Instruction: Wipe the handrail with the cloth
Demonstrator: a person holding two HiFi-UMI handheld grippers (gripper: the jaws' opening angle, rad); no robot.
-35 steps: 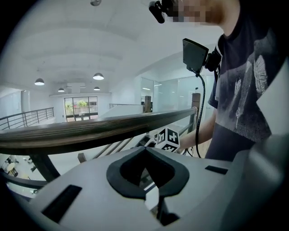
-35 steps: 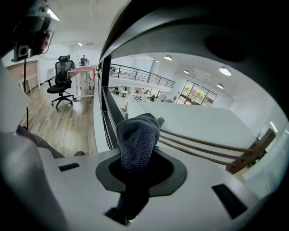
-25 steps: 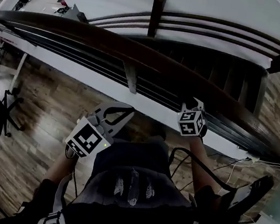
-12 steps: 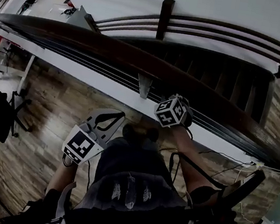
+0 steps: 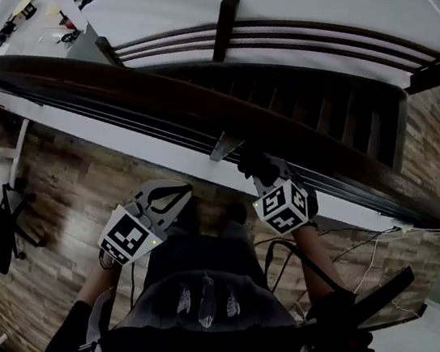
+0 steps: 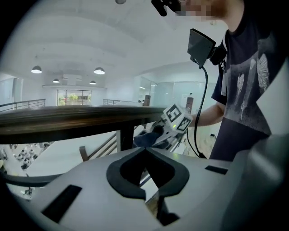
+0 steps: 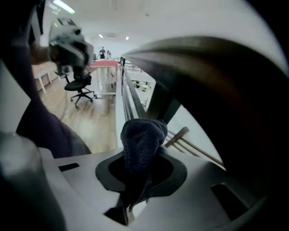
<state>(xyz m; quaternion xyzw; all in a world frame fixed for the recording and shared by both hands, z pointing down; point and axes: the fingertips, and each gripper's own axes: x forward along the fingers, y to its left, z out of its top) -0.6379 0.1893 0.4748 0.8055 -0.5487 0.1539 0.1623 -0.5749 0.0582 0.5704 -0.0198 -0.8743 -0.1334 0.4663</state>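
Wood-plank floor [image 5: 66, 164] fills the lower ground, and a dark handrail [image 5: 135, 89] sweeps across it with a stairwell [image 5: 313, 103] beyond. Up at the rail is the right gripper [image 5: 267, 178], jaws clamped on a dark blue cloth [image 7: 142, 140]. The cloth bulges out in a rounded wad just under the rail, close beside a metal bracket [image 5: 225, 143]. Whether it actually touches the wood, I can't tell from here. Down by the person's waist sits the left gripper [image 6: 147, 149], well away from the rail, its jaws closed together with nothing between them. Off to the side, an office chair [image 7: 80, 88] stands on the planks.
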